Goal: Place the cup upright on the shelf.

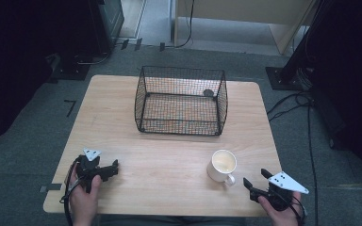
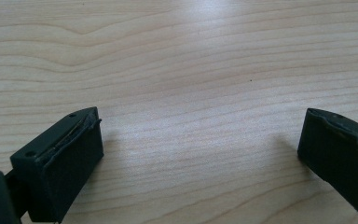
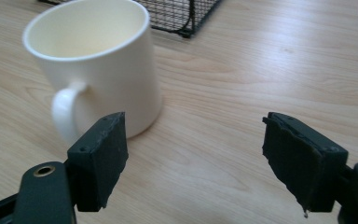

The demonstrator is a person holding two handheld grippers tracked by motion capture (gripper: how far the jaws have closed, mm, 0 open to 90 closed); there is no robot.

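Mug (image 1: pixel 223 165) stands ungrasped near wire basket (image 1: pixel 181 100); right gripper (image 1: pixel 256 184) beside mug and left gripper (image 1: pixel 109 170): fingers open, empty.

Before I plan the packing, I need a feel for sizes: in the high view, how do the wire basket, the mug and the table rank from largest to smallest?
1. table, by far the largest.
2. wire basket, covering a good part of the far half.
3. mug, clearly smallest, though it stands nearer the camera than the basket.
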